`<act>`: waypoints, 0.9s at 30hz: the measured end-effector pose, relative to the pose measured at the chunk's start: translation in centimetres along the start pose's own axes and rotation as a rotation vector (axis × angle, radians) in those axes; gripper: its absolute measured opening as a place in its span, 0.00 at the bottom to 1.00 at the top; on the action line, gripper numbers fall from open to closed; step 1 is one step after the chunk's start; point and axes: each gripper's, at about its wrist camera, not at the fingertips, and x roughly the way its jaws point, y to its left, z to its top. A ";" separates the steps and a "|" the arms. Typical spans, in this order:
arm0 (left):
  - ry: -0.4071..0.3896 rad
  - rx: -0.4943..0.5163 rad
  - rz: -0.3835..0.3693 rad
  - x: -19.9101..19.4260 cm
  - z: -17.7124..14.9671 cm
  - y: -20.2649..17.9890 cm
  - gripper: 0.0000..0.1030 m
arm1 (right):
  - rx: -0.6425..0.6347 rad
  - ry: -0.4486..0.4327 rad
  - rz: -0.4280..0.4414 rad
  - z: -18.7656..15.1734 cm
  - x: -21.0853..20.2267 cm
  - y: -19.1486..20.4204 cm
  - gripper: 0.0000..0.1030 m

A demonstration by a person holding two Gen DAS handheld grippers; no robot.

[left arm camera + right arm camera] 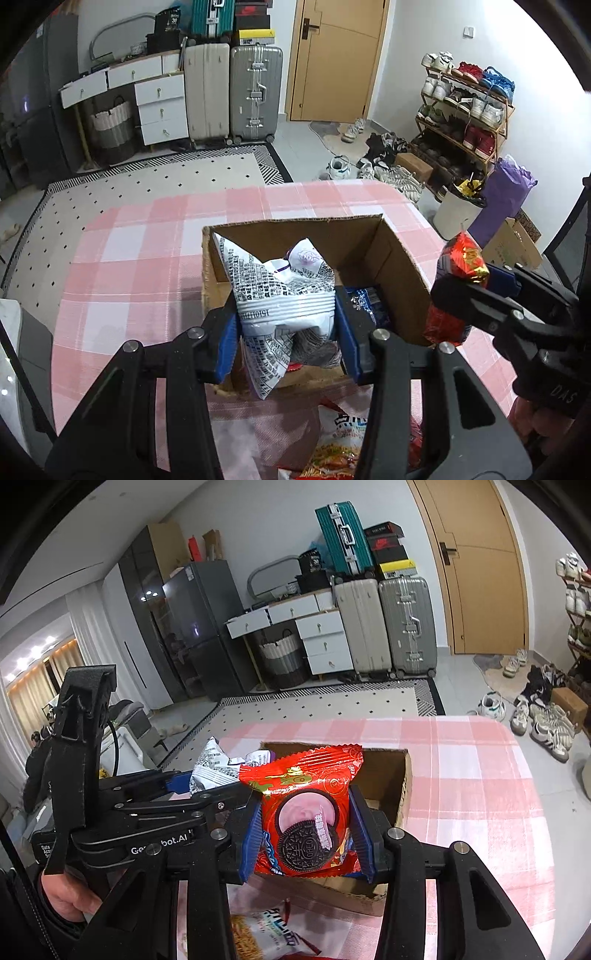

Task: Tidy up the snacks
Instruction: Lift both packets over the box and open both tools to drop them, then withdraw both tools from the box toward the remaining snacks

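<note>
**Q:** What do you have in each hand, and where is it?

**A:** Your left gripper [286, 325] is clamped across the middle of a white snack bag [284, 295] printed with black text; the bag hangs over the near half of the open cardboard box [332, 227], its lower end drooping past the box's near wall. Your right gripper [306, 834] is clenched on a red Oreo packet [306, 812], held upright above the box's near right corner; in the left view the same packet [458, 273] shows just outside the box's right wall.

**Q:** And the box itself?

**A:** It sits near the middle of the table [129, 258], which wears a pink-and-white check cloth; a blue packet [369, 299] already lies inside, toward the right wall. Another noodle-print snack bag [340, 443] lies on the cloth at the near edge, not yet boxed.

**Q:** How will these handle?

**A:** Both look light, soft and crinkly; the film is likely slippery. The white bag sags around the blue pads, so it will probably flop as it falls; a grip at the crimped seam would hold firmer. The Oreo packet looks fuller and stiffer, but the biscuits inside may crack; squeeze its side edges gently, and lower it in rather than dropping it.
</note>
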 end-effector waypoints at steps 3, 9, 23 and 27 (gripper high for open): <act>0.012 -0.015 -0.012 1.6 -0.4 0.5 0.42 | 0.007 0.013 -0.003 -0.3 1.1 -0.7 0.42; 0.039 -0.047 -0.026 4.3 -1.1 2.0 0.42 | 0.026 0.036 -0.003 -0.9 2.9 -1.9 0.42; 0.080 -0.091 -0.083 7.4 -1.7 3.9 0.62 | 0.026 0.086 -0.018 -1.6 6.1 -2.7 0.63; 0.033 -0.069 -0.057 5.8 -1.9 3.7 0.77 | 0.028 0.029 -0.009 -1.5 4.2 -2.8 0.72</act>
